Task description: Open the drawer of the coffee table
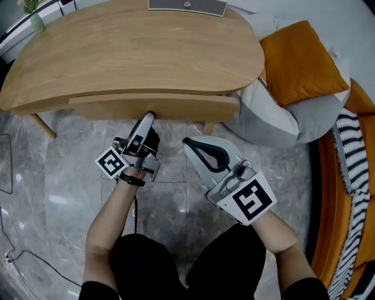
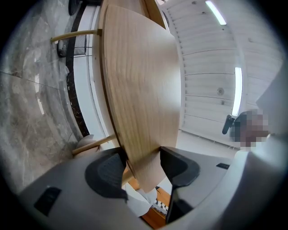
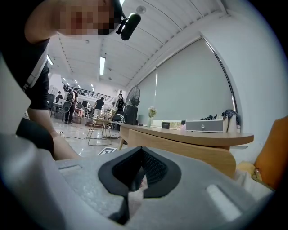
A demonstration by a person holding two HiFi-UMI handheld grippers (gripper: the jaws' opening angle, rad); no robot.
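A light wooden coffee table (image 1: 135,47) fills the top of the head view. Its drawer front (image 1: 152,106) stands out a little from under the tabletop's near edge. My left gripper (image 1: 149,116) reaches up to the lower edge of that front. In the left gripper view the wooden drawer front (image 2: 144,117) runs between the two dark pads (image 2: 105,173), and the left gripper (image 2: 143,168) is shut on it. My right gripper (image 1: 199,149) hangs over the floor to the right, apart from the table. The right gripper (image 3: 137,173) has its jaws together and holds nothing.
An orange cushion (image 1: 299,58) lies on a grey seat (image 1: 275,114) close to the table's right end, with a striped cloth (image 1: 351,152) beyond. A table leg (image 1: 44,126) slants down at the left. A grey box (image 1: 187,6) and a vase (image 1: 35,20) stand on the tabletop. A cable (image 1: 29,258) crosses the marble floor.
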